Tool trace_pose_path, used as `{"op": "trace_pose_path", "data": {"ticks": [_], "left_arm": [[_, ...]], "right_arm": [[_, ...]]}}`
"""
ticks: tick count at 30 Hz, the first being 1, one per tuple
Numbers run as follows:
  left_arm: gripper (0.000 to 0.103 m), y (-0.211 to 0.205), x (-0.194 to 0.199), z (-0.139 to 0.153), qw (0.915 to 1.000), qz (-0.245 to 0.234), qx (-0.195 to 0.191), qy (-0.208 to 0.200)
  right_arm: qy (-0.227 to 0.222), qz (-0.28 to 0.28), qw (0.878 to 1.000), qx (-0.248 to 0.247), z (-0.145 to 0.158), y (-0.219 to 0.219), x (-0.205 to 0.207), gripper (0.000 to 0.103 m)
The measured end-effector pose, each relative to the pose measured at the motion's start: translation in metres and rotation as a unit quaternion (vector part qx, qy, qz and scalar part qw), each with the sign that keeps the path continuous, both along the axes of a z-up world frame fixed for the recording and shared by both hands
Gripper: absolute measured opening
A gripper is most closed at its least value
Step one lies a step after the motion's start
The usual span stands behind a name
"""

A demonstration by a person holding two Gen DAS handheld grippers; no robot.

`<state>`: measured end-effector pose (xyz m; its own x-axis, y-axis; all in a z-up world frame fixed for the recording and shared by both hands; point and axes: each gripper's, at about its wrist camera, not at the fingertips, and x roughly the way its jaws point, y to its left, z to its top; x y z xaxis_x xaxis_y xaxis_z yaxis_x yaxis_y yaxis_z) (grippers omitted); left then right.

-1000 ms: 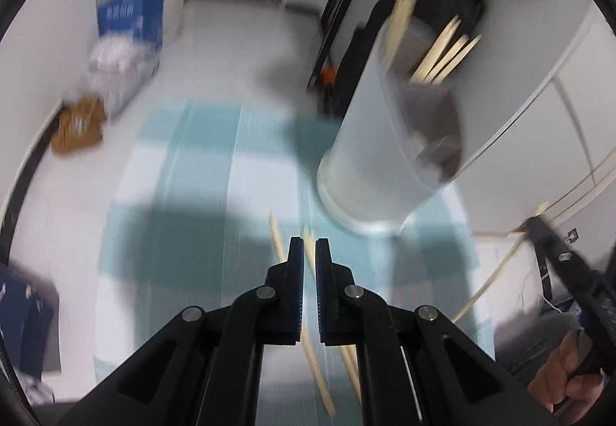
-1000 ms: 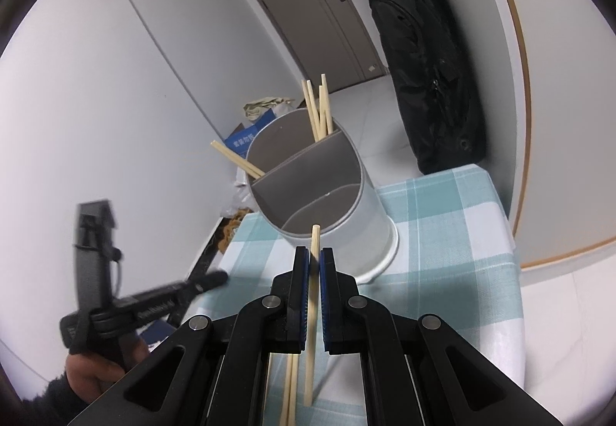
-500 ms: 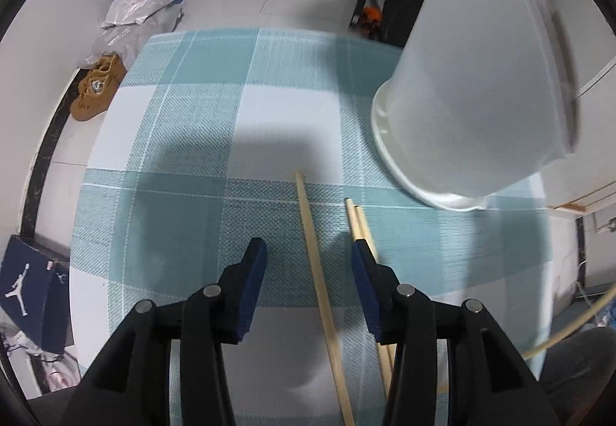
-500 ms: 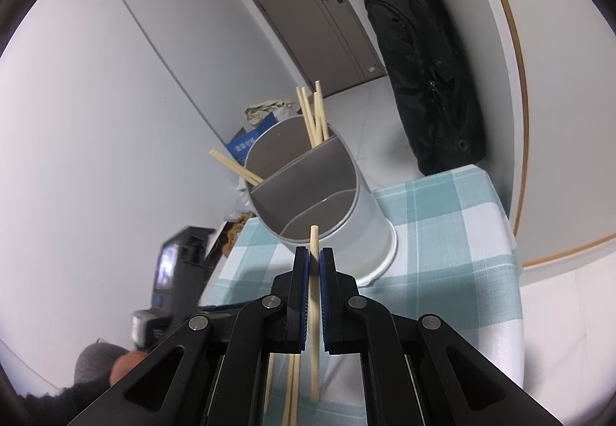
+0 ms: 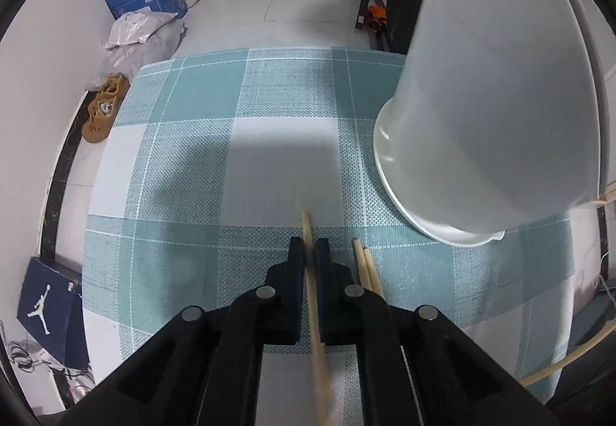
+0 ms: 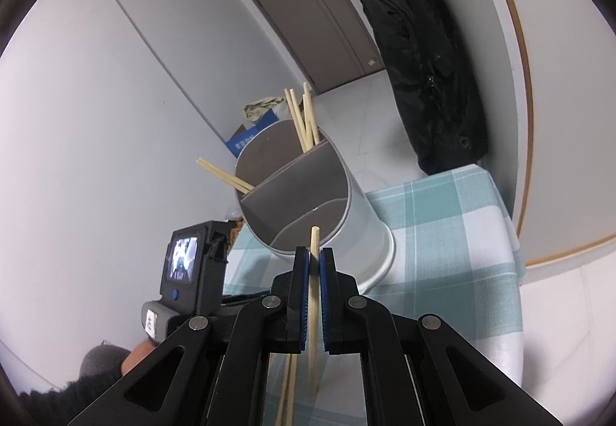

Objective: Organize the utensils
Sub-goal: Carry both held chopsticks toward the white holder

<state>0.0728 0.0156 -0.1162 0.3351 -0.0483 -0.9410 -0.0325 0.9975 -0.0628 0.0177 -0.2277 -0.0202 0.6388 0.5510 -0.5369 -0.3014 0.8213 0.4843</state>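
A table under a teal-and-white checked cloth [image 5: 277, 141] carries everything, its far and left edges dropping to open floor. On its right side stands a tall white utensil holder [image 6: 346, 218], split by grey dividers into compartments; several chopsticks already lean in the far ones, while the nearest compartment looks empty.

The left gripper [image 5: 308, 252] points steeply down at the cloth with its fingers clamped together on a single wooden chopstick [image 5: 310, 272] lying there, close to its far tip. Two more chopsticks [image 5: 365, 268] lie just to the right, near the holder's base. The right gripper [image 6: 313, 264] is pinched on another chopstick [image 6: 312, 295], held roughly upright just short of the holder's near rim.

These sticks are probably light, stiff and smooth, so a grip near one end lets them swing; taking them nearer the middle should steady them. The cloth left of the holder is bare, which leaves room to lift.
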Motion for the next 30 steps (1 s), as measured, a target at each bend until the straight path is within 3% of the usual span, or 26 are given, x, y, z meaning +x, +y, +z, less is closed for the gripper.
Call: {"op": "trace_pose_path", "data": {"ticks": [6,16,30], "left_arm": [[0.001,0.001,-0.007,0.011,0.9988,0.026,-0.033,-0.025],[0.001,0.004,-0.046,0.088,0.9820,0.032,-0.067,-0.174],[0.001,0.001,-0.090,0.114,0.9709,0.001,-0.070,-0.229]], "right_arm": [[0.000,-0.005,1.000,-0.003,-0.001,-0.001,-0.002,0.005],[-0.015,-0.009,1.000,-0.005,0.001,0.004,-0.011,0.005],[-0.040,-0.009,0.999,-0.025,0.008,0.012,-0.027,0.004]]}}
